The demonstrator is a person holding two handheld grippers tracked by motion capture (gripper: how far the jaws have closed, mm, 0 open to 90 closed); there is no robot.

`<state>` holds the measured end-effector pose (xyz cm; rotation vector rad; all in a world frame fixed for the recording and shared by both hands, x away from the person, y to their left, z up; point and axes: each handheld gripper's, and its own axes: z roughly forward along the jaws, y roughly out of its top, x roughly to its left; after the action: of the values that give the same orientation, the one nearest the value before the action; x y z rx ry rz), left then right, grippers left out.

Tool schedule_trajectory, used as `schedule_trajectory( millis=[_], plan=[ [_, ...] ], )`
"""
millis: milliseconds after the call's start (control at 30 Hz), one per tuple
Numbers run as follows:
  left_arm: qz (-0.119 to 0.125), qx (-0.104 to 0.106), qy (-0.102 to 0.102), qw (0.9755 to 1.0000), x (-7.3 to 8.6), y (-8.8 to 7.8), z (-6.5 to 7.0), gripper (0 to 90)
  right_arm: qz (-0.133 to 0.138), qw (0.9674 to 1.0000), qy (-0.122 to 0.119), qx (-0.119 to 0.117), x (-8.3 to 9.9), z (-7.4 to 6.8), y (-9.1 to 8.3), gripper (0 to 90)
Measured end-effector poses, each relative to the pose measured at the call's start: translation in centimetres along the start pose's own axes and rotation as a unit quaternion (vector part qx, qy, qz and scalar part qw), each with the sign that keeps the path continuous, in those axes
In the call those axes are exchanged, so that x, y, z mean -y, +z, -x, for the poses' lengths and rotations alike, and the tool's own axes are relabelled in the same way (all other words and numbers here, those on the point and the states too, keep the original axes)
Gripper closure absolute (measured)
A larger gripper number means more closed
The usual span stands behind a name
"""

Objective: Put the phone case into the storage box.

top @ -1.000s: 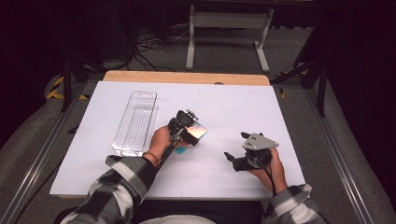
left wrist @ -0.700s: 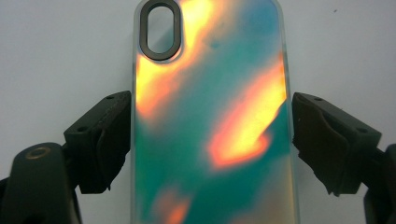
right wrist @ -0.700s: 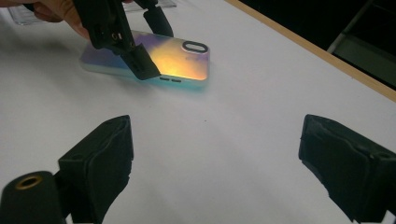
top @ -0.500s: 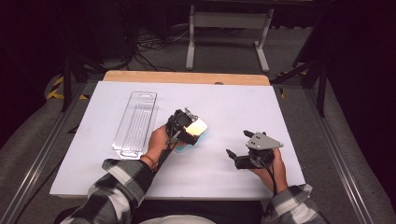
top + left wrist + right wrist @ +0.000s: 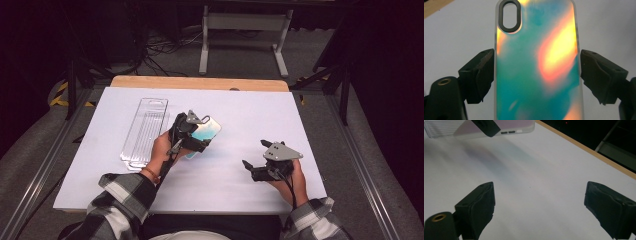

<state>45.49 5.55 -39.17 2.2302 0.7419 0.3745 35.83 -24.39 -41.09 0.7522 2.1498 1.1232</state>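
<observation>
A white-covered table (image 5: 235, 185) with a wooden strip along its far edge stands in a dark room, with cables and a metal stand on the floor beyond it. The left gripper (image 5: 192, 131) holds an iridescent phone case (image 5: 206, 131) above the table's middle; in the left gripper view the phone case (image 5: 537, 62) fills the space between the two black jaws, which press on its long edges, its camera opening at the far end. Compared with the high view of a second ago, the case has been carried a little farther from the person and raised, and now sits higher in that view, apart from the table surface; its coloured shadow falls on the sheet below. A clear plastic package (image 5: 145, 132) lies flat to the left of the left gripper, just beside the hand. The right gripper (image 5: 257, 162) rests low over the near right part of the table, its jaws wide apart with nothing between them; the right gripper view shows bare white sheet between them and the edge of the phone case (image 5: 506, 128) farther off. Judged from this, the case is securely lifted, and the work appears to be at the stage of carrying or presenting it, perhaps towards the package or the free gripper.
</observation>
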Motion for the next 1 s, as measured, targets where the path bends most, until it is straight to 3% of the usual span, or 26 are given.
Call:
schedule_trajectory(
  millis=[467,1000],
  plan=[
    [0.059,0.003,-0.003,0.9983,0.6,-2.9,-0.2,17.1,0.002,1.0000,-0.001,0.001,0.1,0.0,0.1,10.5],
    [0.100,-0.006,0.004,0.9949,1.4,-5.4,-0.2,17.1,0.002,1.0000,0.000,0.002,0.2,-0.1,0.2,10.5]
  ],
)
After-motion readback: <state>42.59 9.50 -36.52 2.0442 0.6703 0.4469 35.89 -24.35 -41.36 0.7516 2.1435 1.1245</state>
